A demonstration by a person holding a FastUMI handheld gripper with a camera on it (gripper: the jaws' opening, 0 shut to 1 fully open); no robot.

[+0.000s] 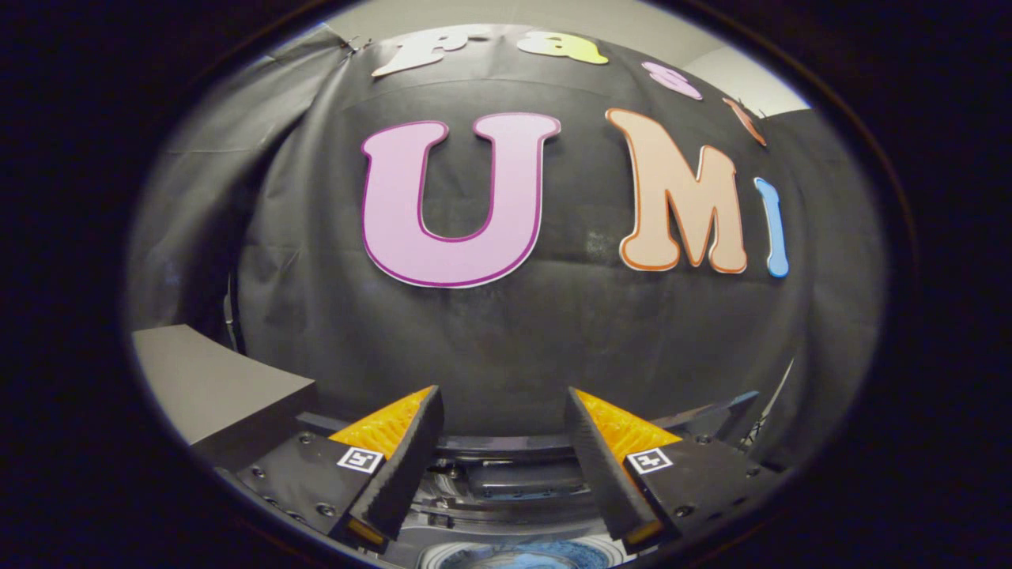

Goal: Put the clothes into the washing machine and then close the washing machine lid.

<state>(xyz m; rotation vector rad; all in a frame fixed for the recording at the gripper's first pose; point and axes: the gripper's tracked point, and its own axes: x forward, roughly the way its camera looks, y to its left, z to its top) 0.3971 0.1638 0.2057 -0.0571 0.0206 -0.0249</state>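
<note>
Fingers [503, 411] are spread wide, nothing held; washer [506, 474] is seen low between them, something blue [526, 555] inside.

Tool [503, 419] fingers spread, empty, above the washing machine [506, 482] with blue clothes [526, 555] inside.

The washing machine [506, 474] stands against the booth's black cloth wall, its dark top panel showing below and between the gripper [504, 423], whose fingers stand apart with nothing between them. Low in its open tub lies blue cloth [526, 555], only partly visible. A grey box-like block [213, 387] stands just beside the machine.
</note>
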